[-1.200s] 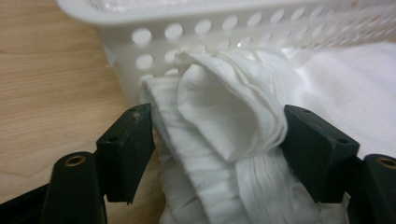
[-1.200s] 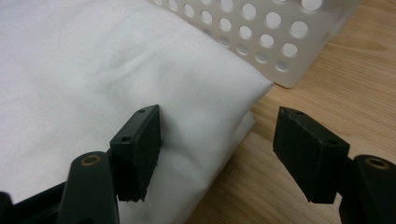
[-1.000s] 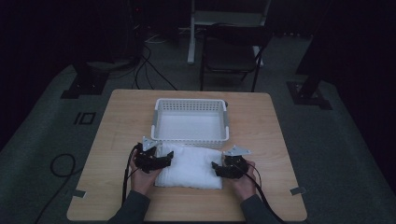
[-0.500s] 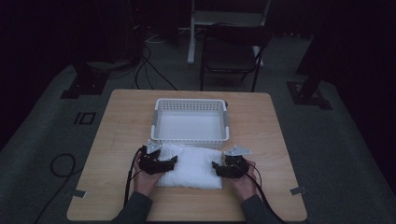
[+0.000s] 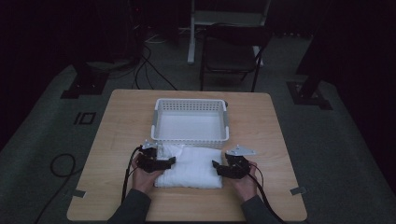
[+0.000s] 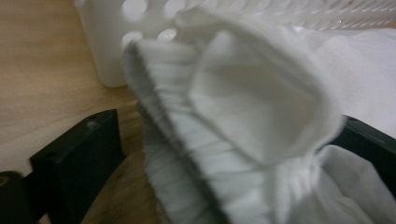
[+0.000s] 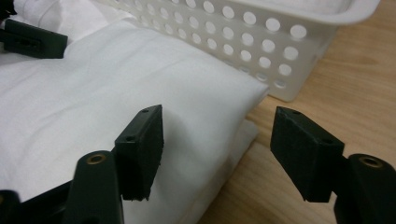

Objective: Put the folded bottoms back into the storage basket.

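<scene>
Grippers at both ends of folded white cloth, beside basket

Left gripper at the cloth's left end, just in front of the basket's near-left corner: jaws spread as wide as they go, having just opened further. Ribbed, gathered hem of the white cloth bunched up between the two black jaws in the left gripper view, pads standing clear on both sides, nothing clamped. Right gripper at the cloth's right end, in front of the basket's near-right corner: jaws parted, square black pads straddling the cloth's corner without pressing it, one above the fabric, the other over bare wood.

Cloth soft, matte, folded into a thick rectangular pad, lying on the table directly against the basket's near wall. Layered fold edges visible in the right gripper view.

Basket white plastic, rectangular, rounded rim, walls pierced with rows of round holes. Interior pale and flat from above; contents not distinguishable.

Table light wood grain, rounded corners.

Compared with a second earlier: left gripper lower and closer in on the cloth's edge; right gripper unmoved beside the basket.
</scene>
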The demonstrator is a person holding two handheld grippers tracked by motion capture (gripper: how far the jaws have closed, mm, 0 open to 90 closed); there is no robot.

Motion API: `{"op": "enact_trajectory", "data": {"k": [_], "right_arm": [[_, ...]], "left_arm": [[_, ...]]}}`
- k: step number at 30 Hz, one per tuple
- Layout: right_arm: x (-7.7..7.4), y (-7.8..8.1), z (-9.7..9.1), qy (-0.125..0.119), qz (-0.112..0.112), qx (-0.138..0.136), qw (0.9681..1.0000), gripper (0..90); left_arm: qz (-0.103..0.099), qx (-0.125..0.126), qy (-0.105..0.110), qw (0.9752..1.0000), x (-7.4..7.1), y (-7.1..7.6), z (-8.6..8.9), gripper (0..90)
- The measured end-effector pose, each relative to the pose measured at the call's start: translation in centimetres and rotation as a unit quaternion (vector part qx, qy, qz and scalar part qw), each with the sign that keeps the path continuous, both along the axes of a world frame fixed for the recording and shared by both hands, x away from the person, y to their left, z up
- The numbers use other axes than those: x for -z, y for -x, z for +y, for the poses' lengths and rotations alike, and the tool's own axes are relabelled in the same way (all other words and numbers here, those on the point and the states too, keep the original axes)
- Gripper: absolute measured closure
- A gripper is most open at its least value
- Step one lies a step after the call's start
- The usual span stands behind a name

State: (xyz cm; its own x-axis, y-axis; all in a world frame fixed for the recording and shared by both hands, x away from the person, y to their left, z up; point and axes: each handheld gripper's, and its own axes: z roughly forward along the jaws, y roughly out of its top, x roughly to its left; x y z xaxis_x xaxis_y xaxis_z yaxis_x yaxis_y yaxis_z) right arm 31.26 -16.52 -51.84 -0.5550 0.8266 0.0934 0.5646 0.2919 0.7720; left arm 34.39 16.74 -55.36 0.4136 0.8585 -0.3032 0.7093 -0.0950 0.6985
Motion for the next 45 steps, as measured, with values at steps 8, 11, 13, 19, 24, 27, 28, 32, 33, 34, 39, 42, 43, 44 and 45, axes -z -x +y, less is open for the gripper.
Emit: {"op": "enact_trajectory", "data": {"k": [8,11,13,19,24,27,28,32,33,34,39,42,43,44,45], "right_arm": [[0.3,-0.5,0.4,-0.033,0.032,0.006,0.9989,17.9],[1.6,-1.4,0.7,-0.032,0.063,0.005,0.9975,13.8],[2.2,-1.9,0.8,-0.036,0.073,0.005,0.9967,12.6],[3.3,-2.8,0.6,-0.087,0.104,-0.008,0.9907,16.0],[3.3,-2.7,0.5,-0.103,0.112,-0.014,0.9882,23.7],[3.6,-3.0,0.2,-0.142,0.134,-0.034,0.9802,37.4],[3.8,-3.3,0.0,-0.161,0.146,-0.04,0.9754,41.2],[4.3,-4.1,-0.4,-0.195,0.168,-0.046,0.9653,53.9],[4.4,-4.0,-0.4,-0.195,0.165,-0.048,0.9657,57.7],[4.3,-3.9,-0.4,-0.193,0.158,-0.05,0.9671,61.4],[4.0,-3.2,-0.4,-0.203,0.129,-0.056,0.969,69.1],[3.8,-2.7,-0.4,-0.199,0.11,-0.058,0.9719,69.7],[3.7,-2.5,-0.4,-0.195,0.102,-0.059,0.9737,69.8],[3.5,-2.3,-0.3,-0.19,0.095,-0.061,0.9753,69.9],[3.4,-2.0,-0.3,-0.184,0.085,-0.062,0.9773,69.9]], "left_arm": [[-0.008,0.007,0.002,0.9999,0.2,0.1,0.0,0.0],[-0.006,0.007,0.001,1.0,0.1,0.1,-0.1,0.0],[-0.002,0.009,-0.001,1.0,0.1,0.1,-0.1,0.0],[-0.001,0.015,0.005,0.9999,0.0,0.3,-0.3,0.3],[0.006,0.035,0.014,0.9993,-0.1,0.2,-0.2,5.0],[0.011,0.046,0.036,0.9982,0.0,0.2,-0.1,15.1],[0.012,0.048,0.045,0.9978,0.0,0.3,-0.1,19.6],[0.018,0.054,0.061,0.9966,0.0,0.4,0.0,33.1],[0.015,0.056,0.06,0.9965,0.0,0.5,-0.1,36.5],[0.012,0.059,0.061,0.9963,-0.1,0.6,-0.1,40.0],[0.005,0.064,0.07,0.9955,-0.4,1.1,-0.1,49.5],[-0.015,0.065,0.055,0.9962,-1.0,1.8,-0.3,51.9],[-0.023,0.065,0.051,0.9963,-1.2,2.0,-0.4,52.2],[-0.029,0.062,0.051,0.9963,-1.4,2.3,-0.5,52.2],[-0.033,0.06,0.054,0.9962,-1.5,2.4,-0.5,52.2]]}}
